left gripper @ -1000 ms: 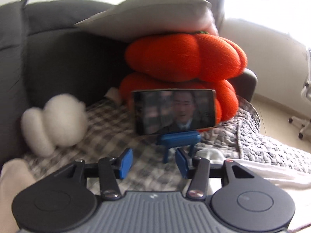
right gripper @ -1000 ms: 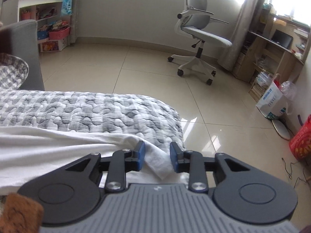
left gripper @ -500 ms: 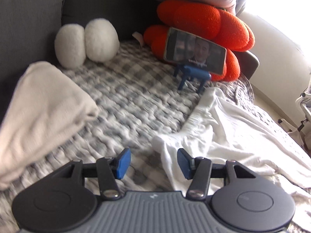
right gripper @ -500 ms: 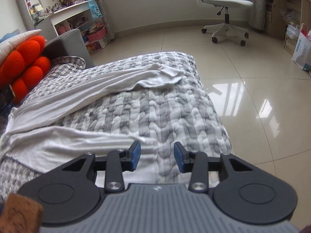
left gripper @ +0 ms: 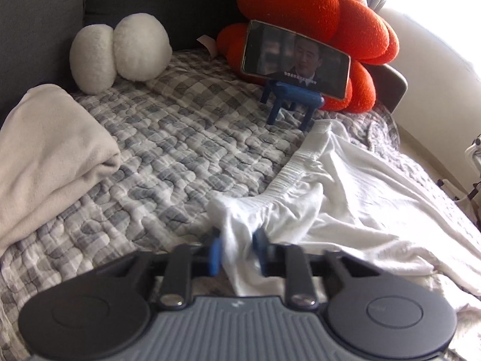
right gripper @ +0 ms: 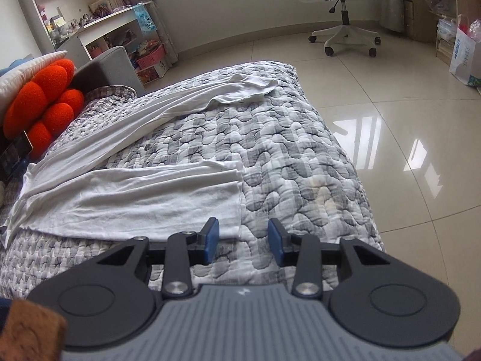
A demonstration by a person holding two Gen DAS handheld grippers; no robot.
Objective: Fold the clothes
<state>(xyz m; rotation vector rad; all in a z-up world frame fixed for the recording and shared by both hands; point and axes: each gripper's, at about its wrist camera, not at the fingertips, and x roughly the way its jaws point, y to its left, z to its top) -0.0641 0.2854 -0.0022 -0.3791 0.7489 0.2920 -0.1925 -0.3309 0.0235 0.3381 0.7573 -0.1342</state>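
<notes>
My left gripper [left gripper: 237,251] pinches the white cotton trousers' [left gripper: 345,192] elastic waistband; my right gripper [right gripper: 243,240], fingers wide, should grab the near hem squarely.

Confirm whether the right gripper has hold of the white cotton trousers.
No: the right gripper hangs open above the grey checked quilt, just past the hem of the white cotton trousers, touching nothing.

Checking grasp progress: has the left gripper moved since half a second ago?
Yes. The left gripper advanced onto the white elastic-waist trousers, nearer the phone on its blue stand.
</notes>
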